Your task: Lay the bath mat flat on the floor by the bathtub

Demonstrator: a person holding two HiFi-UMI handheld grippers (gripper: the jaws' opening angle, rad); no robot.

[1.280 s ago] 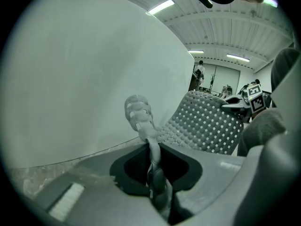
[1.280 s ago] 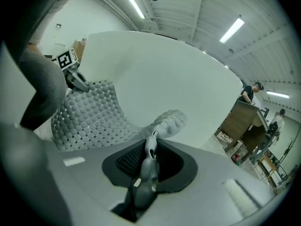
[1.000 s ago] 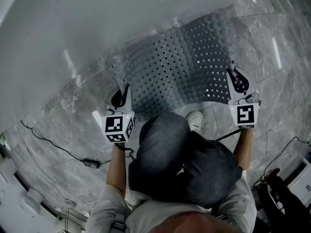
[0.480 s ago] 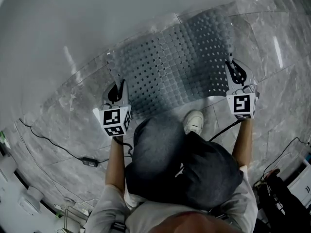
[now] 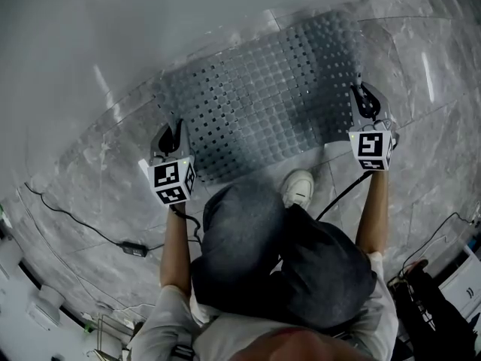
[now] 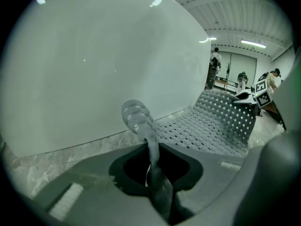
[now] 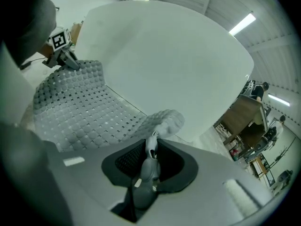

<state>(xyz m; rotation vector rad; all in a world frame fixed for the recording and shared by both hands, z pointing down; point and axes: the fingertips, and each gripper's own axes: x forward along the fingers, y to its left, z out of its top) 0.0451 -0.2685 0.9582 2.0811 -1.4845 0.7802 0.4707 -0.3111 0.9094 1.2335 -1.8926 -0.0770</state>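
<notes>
The grey perforated bath mat (image 5: 263,100) spreads over the marble floor along the foot of the white bathtub (image 5: 113,28). Its far part lies low by the tub, and its two near corners are held. My left gripper (image 5: 167,138) is shut on the near left corner. That corner (image 6: 138,119) sticks up between the jaws of my left gripper (image 6: 151,149), and the mat (image 6: 211,121) sags away to the right. My right gripper (image 5: 366,100) is shut on the near right corner. In the right gripper view the pinched corner (image 7: 164,121) curls over my right gripper (image 7: 151,149).
The person's white shoe (image 5: 299,186) stands just behind the mat's near edge. A black cable with a power brick (image 5: 135,249) runs over the floor at the left. Boxes and cables (image 5: 443,284) crowd the lower right. People (image 6: 215,60) stand far off.
Both grippers have sunk toward the floor with the mat's near corners. The mat hung arched before and now lies much flatter, spread wider along the tub.
</notes>
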